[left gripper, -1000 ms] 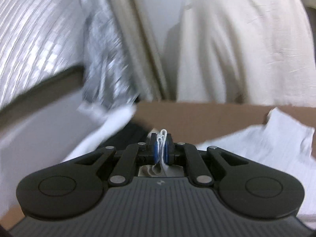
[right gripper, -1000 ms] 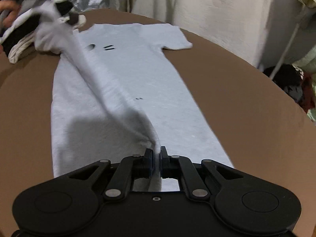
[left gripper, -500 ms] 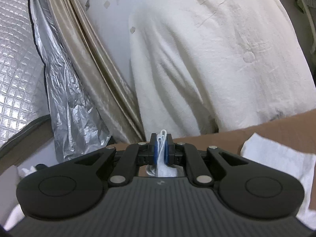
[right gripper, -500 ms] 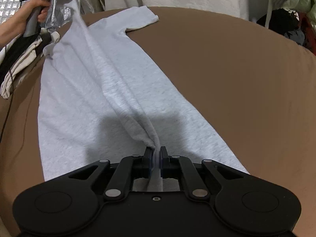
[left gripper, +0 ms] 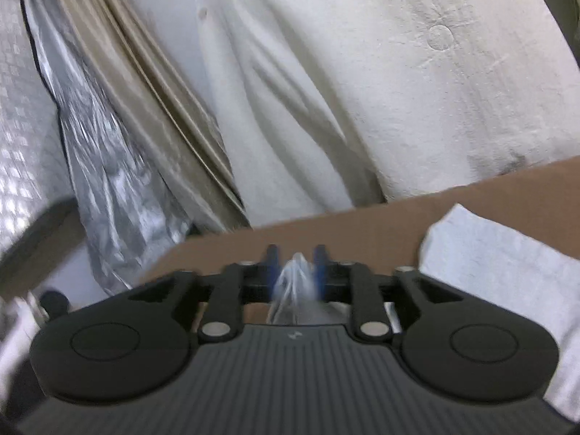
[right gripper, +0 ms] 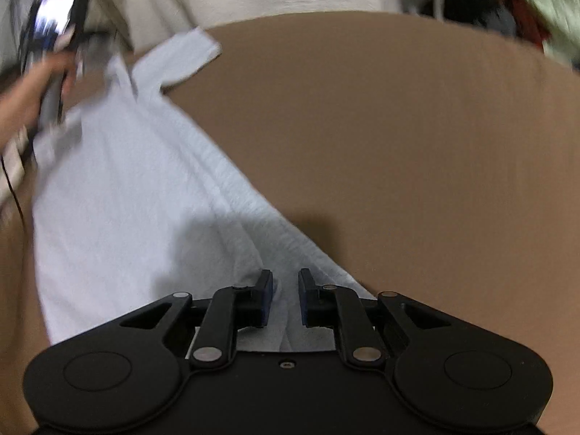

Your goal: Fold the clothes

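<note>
Nearest, the right hand-held gripper [right gripper: 285,297] is opening its jaws, the hem of the pale grey cotton T-shirt [right gripper: 137,195] lying slack between them. The shirt lies folded lengthwise on the brown desk [right gripper: 398,137]. Farther off, the left hand-held gripper [left gripper: 296,266] is opening too, a bunched tuft of cloth loose inside. The fold is apparently being released; next likely comes regripping for a crosswise fold.

The pale grey short-sleeved cotton T-shirt [right gripper: 119,195] lies lengthwise on the brown bench [right gripper: 398,137], folded along its length, one sleeve spread flat toward the far edge. Its near hem bunches into a raised ridge; the far end is blurred.
</note>
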